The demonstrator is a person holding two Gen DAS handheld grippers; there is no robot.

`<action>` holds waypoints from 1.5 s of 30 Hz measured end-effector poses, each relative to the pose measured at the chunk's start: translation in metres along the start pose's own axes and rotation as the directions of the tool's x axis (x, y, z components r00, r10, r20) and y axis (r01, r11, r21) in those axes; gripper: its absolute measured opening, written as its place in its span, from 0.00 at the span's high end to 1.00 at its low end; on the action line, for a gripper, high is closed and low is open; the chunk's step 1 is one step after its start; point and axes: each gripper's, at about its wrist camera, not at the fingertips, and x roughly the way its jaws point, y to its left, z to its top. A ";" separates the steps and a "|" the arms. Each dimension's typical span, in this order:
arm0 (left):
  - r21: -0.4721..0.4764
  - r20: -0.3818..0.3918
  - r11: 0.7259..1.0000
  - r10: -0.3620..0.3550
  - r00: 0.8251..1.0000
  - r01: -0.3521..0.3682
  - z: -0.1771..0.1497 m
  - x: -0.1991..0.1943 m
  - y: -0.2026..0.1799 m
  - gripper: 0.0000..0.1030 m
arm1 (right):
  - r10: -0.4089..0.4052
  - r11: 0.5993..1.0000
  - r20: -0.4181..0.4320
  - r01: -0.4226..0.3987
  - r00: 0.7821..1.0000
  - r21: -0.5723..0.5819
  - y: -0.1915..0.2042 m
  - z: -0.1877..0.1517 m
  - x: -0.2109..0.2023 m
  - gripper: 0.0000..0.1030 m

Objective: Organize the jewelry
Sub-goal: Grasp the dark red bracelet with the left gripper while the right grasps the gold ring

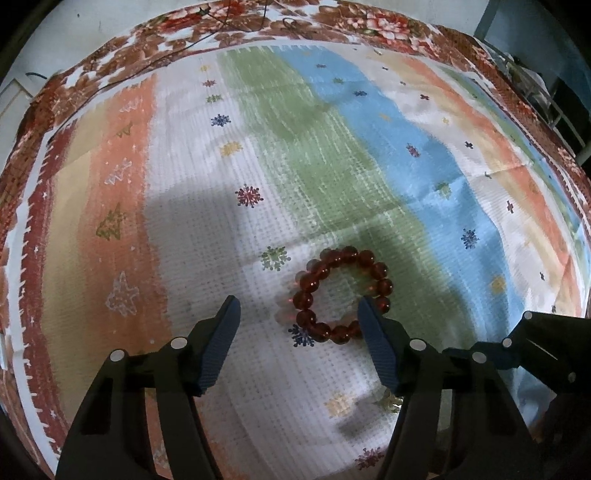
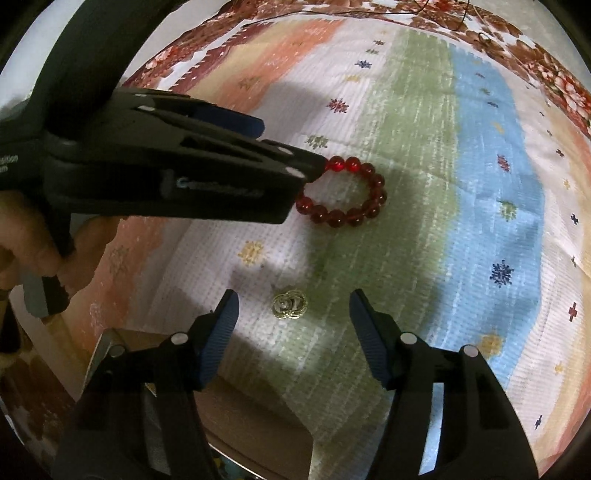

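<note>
The left gripper [image 1: 299,314] points down at the cloth [image 1: 332,155] with its jaws apart. Its blue pads [image 1: 218,350] grip nothing. The red bead bracelet [image 1: 341,295] lies flat on the cloth just past the fingertips, toward the right finger. That finger's tip covers the near right side of the ring of beads in the left wrist view; whether it touches a bead cannot be told from there. The left finger stands clear of the bracelet, with bare cloth between.

In the right wrist view the right gripper [image 2: 293,306] also points down, jaws apart and holding nothing. A small gold ornament [image 2: 290,304], round and shaped like a flower, lies on the cloth between its two fingertips, a little nearer the left finger, and neither pad touches it. The ornament lies nearer the camera than the bracelet [image 2: 345,194], well apart from it.

Beyond the ornament, the left gripper [image 2: 291,147] reaches in from the left of that view, and its dark finger meets the left side of the bracelet, hiding several beads. A hand [image 2: 29,243] shows at the left edge, closed on the gripper's handle.

The bracelet lies where a white stripe of the cloth meets a green one. Past it the stripes run on in blue, white and orange, dotted with small snowflake marks. At the far edge the cloth has a brown and red flowered border [image 1: 258,29].
</note>
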 end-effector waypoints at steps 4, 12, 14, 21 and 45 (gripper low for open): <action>0.007 -0.018 1.000 -0.011 1.000 0.011 0.001 0.007 -0.001 0.38 | -0.002 1.000 -0.028 0.001 1.000 -0.016 0.003 0.001 0.009 0.45; 0.031 -0.064 0.999 -0.017 0.998 0.019 -0.002 0.024 -0.003 0.58 | -0.010 0.999 -0.062 0.007 0.998 -0.036 0.006 0.003 0.022 0.56; 0.032 -0.068 0.999 -0.022 0.997 0.024 -0.003 0.027 -0.001 0.58 | -0.011 0.999 -0.070 0.008 0.998 -0.040 0.007 0.003 0.025 0.61; 0.056 -0.073 0.998 -0.015 0.997 0.019 -0.005 0.030 0.000 0.70 | -0.026 0.999 -0.081 0.023 0.996 -0.048 0.006 0.004 0.031 0.72; -0.004 -0.027 0.999 -0.047 0.999 0.047 -0.006 0.008 0.014 0.88 | -0.001 0.999 -0.034 0.000 0.999 -0.051 -0.001 -0.002 0.013 0.88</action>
